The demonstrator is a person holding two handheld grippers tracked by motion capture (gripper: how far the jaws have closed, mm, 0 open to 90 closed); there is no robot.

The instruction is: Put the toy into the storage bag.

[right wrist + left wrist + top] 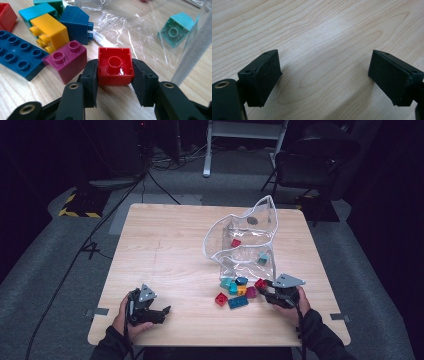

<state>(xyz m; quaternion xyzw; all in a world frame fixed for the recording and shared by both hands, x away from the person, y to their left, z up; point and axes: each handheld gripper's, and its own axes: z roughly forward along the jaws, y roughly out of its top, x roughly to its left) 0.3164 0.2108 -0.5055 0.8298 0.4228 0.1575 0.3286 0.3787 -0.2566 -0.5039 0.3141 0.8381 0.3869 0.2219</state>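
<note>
The small red plastic building block point(114, 66) lay on its side on the pale wooden table point(165, 250), hollow underside facing the camera — pinched between the right gripper point(114, 75)'s black pads, just beside a magenta block point(66, 61) and the clear plastic zip pouch point(245, 240). The left gripper point(324, 75) rested well apart, jaws spread over bare wood.
</note>
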